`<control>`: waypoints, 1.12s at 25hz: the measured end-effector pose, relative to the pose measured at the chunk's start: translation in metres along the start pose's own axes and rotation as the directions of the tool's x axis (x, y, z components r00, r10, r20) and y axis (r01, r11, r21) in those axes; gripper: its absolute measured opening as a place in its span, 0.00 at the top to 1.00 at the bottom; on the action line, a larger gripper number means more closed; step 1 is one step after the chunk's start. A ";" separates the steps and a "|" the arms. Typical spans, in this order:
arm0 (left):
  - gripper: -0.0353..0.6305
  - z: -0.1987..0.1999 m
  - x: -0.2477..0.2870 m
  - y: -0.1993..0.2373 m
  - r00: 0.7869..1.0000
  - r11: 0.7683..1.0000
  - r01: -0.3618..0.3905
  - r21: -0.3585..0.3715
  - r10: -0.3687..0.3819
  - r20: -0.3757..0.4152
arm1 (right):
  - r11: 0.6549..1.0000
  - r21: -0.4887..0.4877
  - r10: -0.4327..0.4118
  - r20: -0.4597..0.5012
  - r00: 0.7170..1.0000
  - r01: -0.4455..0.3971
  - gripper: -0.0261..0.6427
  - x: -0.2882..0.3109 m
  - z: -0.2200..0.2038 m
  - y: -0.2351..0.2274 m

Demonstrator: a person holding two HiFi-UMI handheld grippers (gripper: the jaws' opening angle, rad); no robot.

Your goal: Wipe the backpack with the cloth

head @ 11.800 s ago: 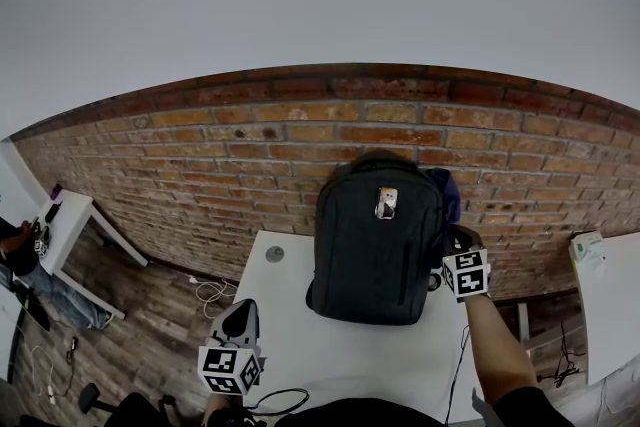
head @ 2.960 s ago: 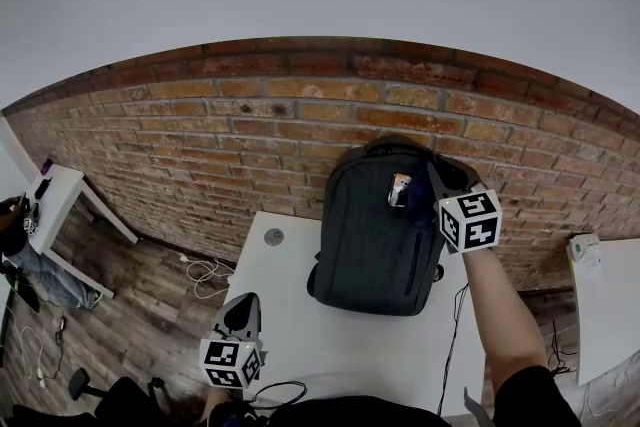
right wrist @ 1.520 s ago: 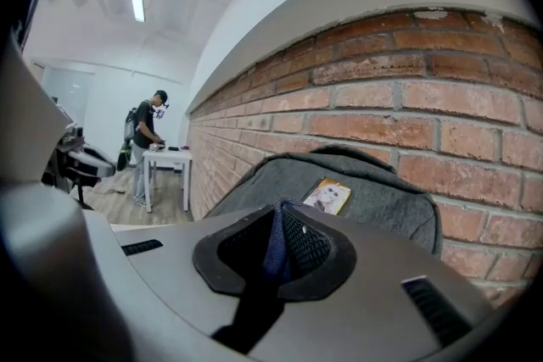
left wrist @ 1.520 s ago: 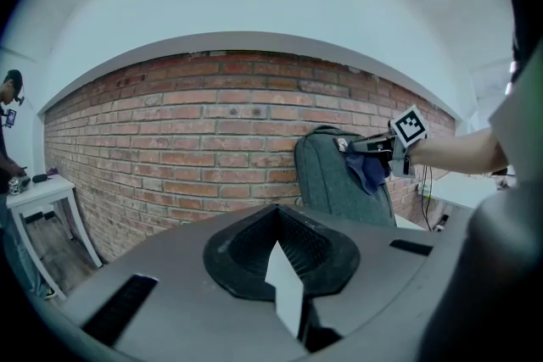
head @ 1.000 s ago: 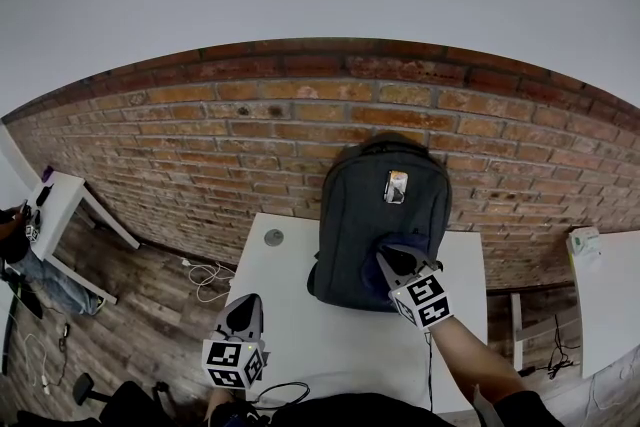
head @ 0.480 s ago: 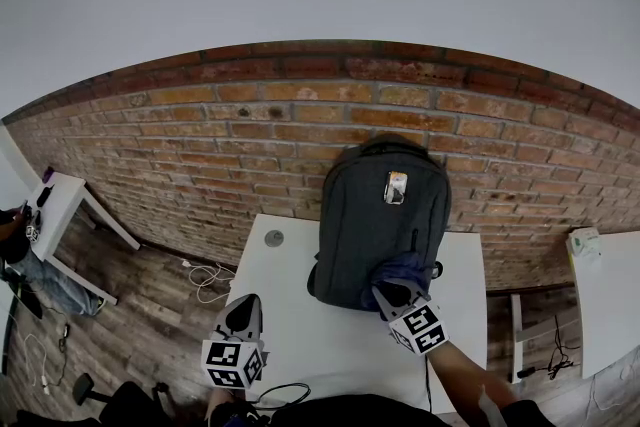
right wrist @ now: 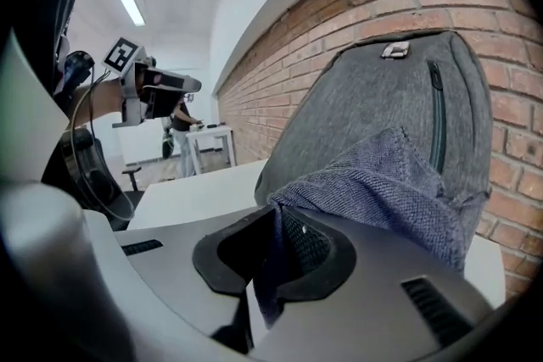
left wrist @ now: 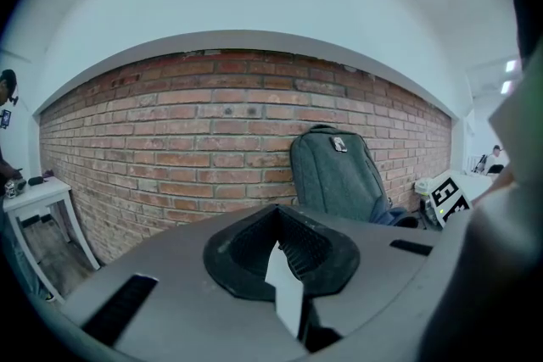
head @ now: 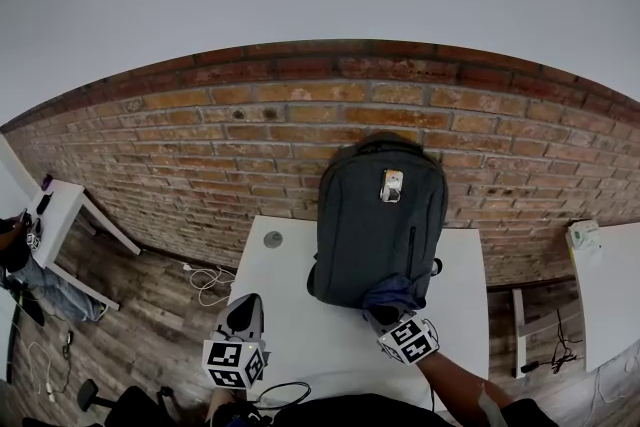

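At backpack (head: 378, 220) base, our right hand-held gripper (head: 384, 314) pinches the cloth (head: 396, 291); left hand-held gripper (head: 240, 308), jaws together, braces nothing; hard strokes could topple it.

This looks like a shared office or studio workspace. A bare brick wall (head: 250, 145) runs behind plain white desks: the main tabletop (head: 290, 315), a smaller table (head: 60, 210) to the left with a person (head: 12, 250) beside it, and another (head: 610, 285) to the right. The floor (head: 150, 305) is wood plank with loose cables (head: 205, 287) lying on it, and a strip light (right wrist: 129, 2) hangs overhead.
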State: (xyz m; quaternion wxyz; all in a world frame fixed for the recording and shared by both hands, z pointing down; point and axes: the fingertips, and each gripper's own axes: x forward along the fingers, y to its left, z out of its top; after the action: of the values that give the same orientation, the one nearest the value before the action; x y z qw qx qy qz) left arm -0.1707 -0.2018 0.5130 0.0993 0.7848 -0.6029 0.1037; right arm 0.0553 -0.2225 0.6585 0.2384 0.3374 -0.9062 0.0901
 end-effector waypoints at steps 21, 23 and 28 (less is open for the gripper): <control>0.95 -0.001 -0.006 0.025 1.000 1.000 -0.017 -0.004 0.017 0.000 | 0.999 0.050 -0.014 -0.104 0.994 0.020 0.92 0.028 -0.024 0.021; 0.95 -0.001 -0.005 0.026 1.000 1.000 -0.013 -0.004 0.013 0.001 | 0.998 0.044 -0.043 -0.059 0.997 0.046 0.92 0.027 -0.002 0.016; 0.95 -0.005 -0.007 0.033 1.000 1.000 -0.020 -0.015 0.020 -0.001 | 0.994 0.024 -0.107 0.055 0.993 0.106 0.92 0.019 0.056 -0.004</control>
State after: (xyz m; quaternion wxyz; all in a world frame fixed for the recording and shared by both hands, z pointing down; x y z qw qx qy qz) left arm -0.2045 -0.2023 0.5168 0.1046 0.7780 -0.6113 0.1005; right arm 0.0249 -0.2544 0.6190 0.2136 0.3902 -0.8922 0.0773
